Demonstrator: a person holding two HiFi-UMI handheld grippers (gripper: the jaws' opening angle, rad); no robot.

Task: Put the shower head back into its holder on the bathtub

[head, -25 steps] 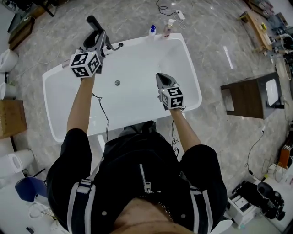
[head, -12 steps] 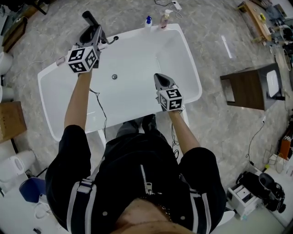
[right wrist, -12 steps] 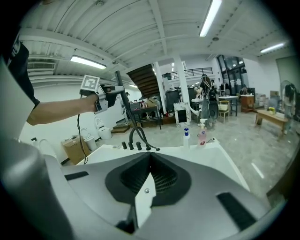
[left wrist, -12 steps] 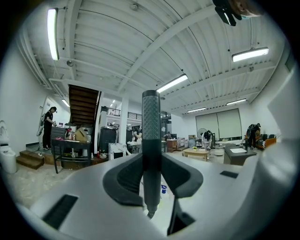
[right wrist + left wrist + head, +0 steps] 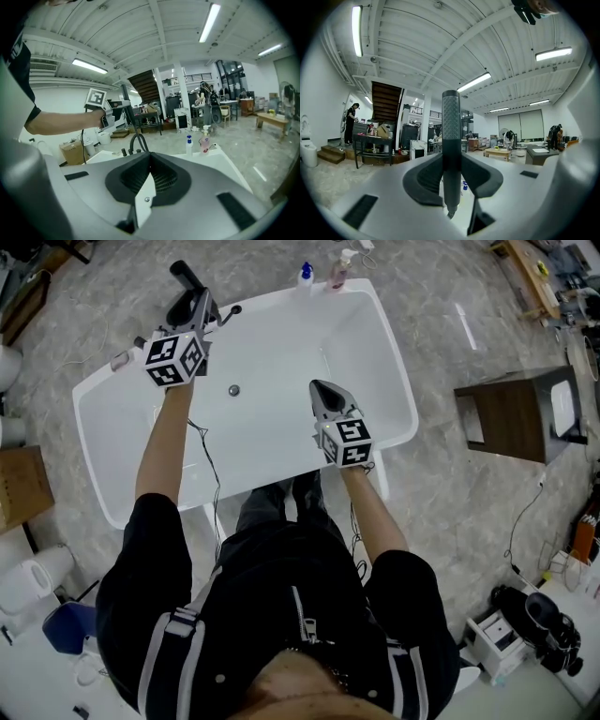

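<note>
My left gripper (image 5: 200, 309) is shut on the shower head's dark textured handle (image 5: 451, 136), which stands upright between the jaws. In the head view the black shower head (image 5: 185, 276) sticks out beyond the gripper, over the far left rim of the white bathtub (image 5: 398, 371). It is beside the black faucet (image 5: 228, 312). The gripper hides the holder itself. My right gripper (image 5: 320, 388) hovers over the near right part of the tub, shut with nothing in it (image 5: 149, 161). The right gripper view shows the left gripper (image 5: 112, 112) above the curved spout (image 5: 136, 140).
Two bottles (image 5: 306, 276) (image 5: 336, 274) stand on the tub's far rim. The drain (image 5: 234, 389) lies on the tub floor. A dark wooden cabinet (image 5: 511, 423) stands on the marble floor to the right. A cardboard box (image 5: 21, 482) is at the left.
The left gripper has come down a little with the shower head, closer to the tub's rim by the faucet. The right gripper has stayed where it was.
</note>
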